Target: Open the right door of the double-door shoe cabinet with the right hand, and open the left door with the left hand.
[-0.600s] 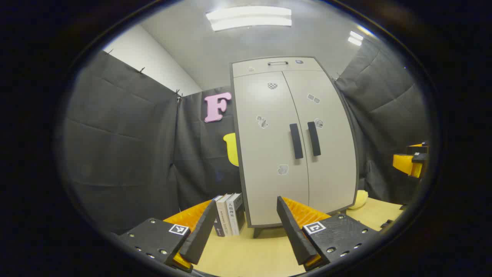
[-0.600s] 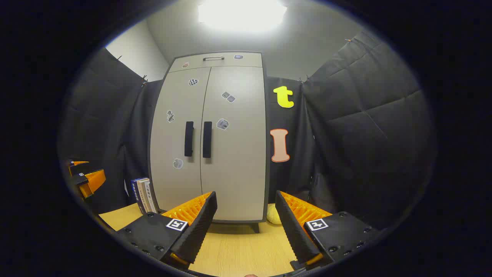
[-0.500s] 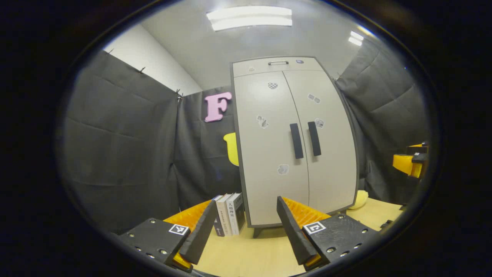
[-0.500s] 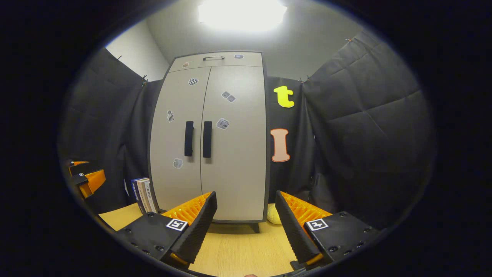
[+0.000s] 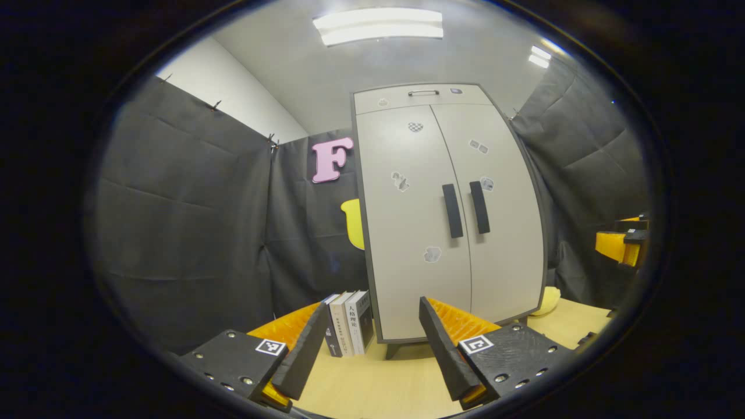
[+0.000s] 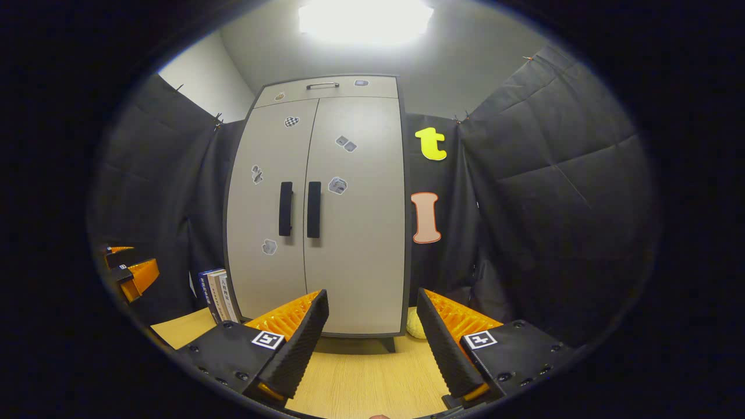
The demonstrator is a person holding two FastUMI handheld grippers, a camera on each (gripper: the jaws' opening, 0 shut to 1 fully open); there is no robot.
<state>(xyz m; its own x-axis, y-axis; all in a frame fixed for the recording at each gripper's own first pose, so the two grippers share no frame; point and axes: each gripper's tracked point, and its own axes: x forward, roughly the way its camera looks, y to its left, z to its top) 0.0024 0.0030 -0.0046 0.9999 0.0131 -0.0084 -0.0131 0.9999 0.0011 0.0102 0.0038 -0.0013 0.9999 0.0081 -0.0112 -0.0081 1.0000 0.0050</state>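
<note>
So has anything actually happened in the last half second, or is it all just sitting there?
Barely anything. Both tongs eased slightly nearer the shoe cabinet, which looks a touch bigger in both views. Nothing was taken hold of or let go. The left tongs and right tongs stay open and clear of the handles; both doors stay shut, and the books stay standing beside the cabinet.

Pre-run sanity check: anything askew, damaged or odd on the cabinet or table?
Nothing stands out. Both cabinet doors sit shut and flush, handles parallel. Books stand upright beside it on the table. Both grippers hang open, clear of it.
</note>
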